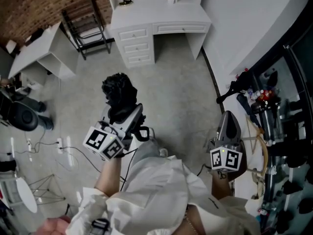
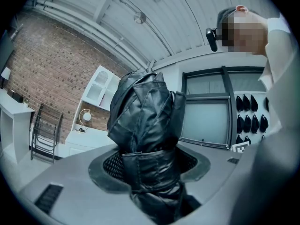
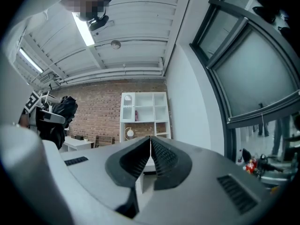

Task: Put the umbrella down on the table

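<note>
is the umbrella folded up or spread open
Folded: the black umbrella is a tight bundle with its strap wrapped round it, clamped in the left hand-held gripper.

We hold the umbrella [image 1: 119, 94] between the jaws of our left gripper [image 1: 122, 114], its bundled end sticking out ahead of the jaw tips, above the floor [image 1: 181, 97]. Our right gripper [image 1: 228, 116] is off to the right, well apart from it (jaws together, nothing in them). Ahead of both stands a desk [image 1: 161, 14] against the far wall, with a shelf unit [image 3: 144, 111] on top of it. A chair [image 1: 87, 26] stands just left of the desk, and a table [image 1: 34, 53] farther left. A rack [image 1: 274, 116] lines the right side.
</note>
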`<state>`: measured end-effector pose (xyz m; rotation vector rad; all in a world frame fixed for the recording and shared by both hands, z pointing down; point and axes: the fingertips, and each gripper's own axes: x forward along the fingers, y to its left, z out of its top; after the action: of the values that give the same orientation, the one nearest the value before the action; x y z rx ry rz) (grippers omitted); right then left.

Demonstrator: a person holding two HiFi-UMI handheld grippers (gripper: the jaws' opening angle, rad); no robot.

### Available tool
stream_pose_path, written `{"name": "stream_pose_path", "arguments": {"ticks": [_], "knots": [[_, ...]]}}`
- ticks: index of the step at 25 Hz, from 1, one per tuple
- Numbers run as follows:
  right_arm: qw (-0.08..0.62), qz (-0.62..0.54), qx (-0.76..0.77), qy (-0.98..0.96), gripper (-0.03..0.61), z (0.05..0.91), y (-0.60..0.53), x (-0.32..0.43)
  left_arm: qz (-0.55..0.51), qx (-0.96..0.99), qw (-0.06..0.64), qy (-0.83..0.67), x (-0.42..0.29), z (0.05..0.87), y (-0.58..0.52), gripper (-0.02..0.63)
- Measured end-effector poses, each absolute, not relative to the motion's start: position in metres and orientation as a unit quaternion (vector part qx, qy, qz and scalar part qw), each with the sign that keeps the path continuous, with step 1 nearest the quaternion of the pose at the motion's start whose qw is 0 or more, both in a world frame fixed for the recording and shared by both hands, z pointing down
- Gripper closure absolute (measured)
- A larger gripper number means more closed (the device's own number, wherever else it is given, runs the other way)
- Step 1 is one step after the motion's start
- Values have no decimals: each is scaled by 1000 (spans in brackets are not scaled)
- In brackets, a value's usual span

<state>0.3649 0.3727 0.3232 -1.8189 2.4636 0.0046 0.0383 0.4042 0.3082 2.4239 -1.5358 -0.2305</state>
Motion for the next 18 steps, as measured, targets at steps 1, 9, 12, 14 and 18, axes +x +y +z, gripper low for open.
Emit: {"name": "stream_pose_path", "arguments": {"ticks": [1,9,12,14,18], "knots": [[41,2,-594,804,554,326,374,365,-81,835,130,-528,38,311,405,333],[48,15,-600,798,557,327,371,360,-94,843,115,-517,35,314,392,333],[47,25,-604,795,558,331,365,358,-100,845,114,-514,30,323,381,333],[45,30,-606,794,558,332,350,354,-103,845,115,-511,25,326,363,333],[46,28,-615,787,558,318,291,332,-102,851,114,-502,4,313,303,333]]}}
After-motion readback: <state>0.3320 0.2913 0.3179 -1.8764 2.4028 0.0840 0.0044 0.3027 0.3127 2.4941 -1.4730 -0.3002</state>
